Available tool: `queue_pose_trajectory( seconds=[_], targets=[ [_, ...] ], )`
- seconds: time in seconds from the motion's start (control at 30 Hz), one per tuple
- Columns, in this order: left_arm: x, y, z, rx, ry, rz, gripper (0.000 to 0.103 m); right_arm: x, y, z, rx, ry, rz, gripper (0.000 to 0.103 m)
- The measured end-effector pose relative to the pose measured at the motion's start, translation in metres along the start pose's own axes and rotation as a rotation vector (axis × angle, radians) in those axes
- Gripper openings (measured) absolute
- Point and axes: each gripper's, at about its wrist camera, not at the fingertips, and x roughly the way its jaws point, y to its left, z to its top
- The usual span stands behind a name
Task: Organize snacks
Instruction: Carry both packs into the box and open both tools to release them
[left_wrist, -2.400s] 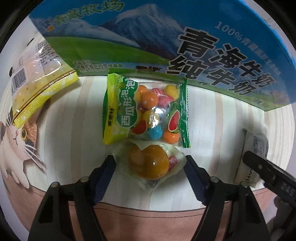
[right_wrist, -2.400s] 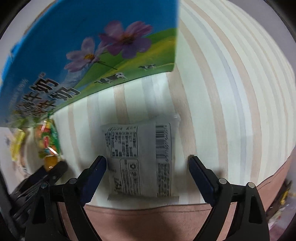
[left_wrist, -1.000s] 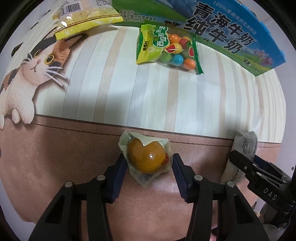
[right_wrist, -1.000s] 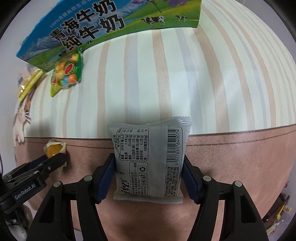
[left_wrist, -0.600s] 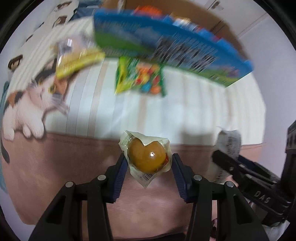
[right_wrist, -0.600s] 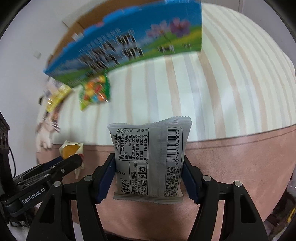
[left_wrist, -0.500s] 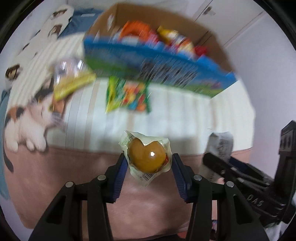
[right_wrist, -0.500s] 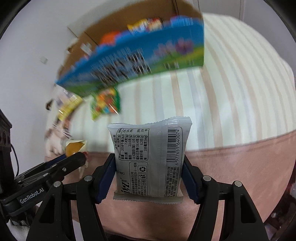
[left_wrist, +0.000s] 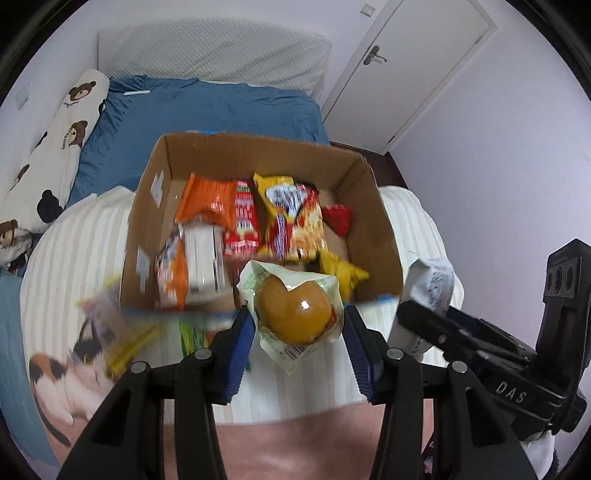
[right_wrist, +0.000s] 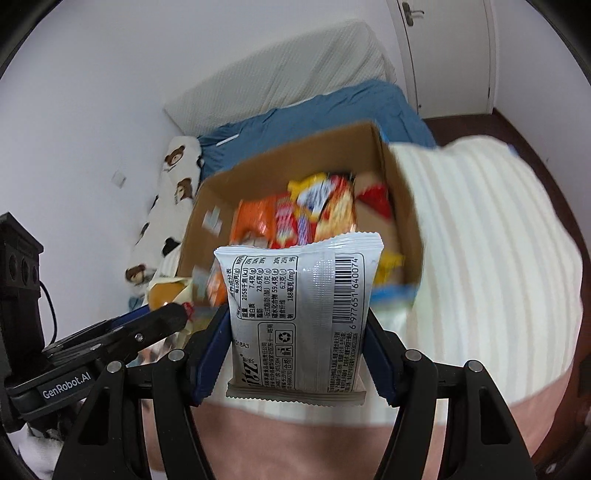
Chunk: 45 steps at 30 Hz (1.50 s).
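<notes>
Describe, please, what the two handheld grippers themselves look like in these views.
Both the left gripper and right gripper have black plastic scissor-like arms with silver rivets and blue finger pads. White lettering reads "GenRobot.AI" on the left, "DAS" on the right. A black cable trails from the left.

A clear-wrapped snack with a round amber-brown centre is held upright between blue-padded jaws, in front of the near wall of an open cardboard box. A silver-grey packet, printed with a nutrition table and a barcode, is clamped upright by its sides, its crimped top edge level. The box is filled with orange, red and yellow packets, lying flat and overlapping.
</notes>
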Motion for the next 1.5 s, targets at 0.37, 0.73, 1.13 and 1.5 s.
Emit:
queue_pose_trajectory(
  seconds=[0.37,0.73,1.13,1.5],
  targets=[
    [0.099,0.038,0.093,-0.029,0.164,0.065,0.046,0.085,-0.027,0.1,0.036,0.099,-0.097,0.069],
    [0.17,0.06,0.114,-0.069,0.304,0.12,0.055,0.162,-0.05,0.129,0.053,0.254,-0.193,0.075],
    [0.163,0.057,0.113,-0.024,0.294,0.136,0.084,0.173,-0.048,0.122,0.044,0.29,-0.206,0.095],
    [0.11,0.05,0.1,0.027,0.148,0.206,0.101,0.138,-0.027,0.109,-0.009,0.235,-0.223,0.099]
  ],
)
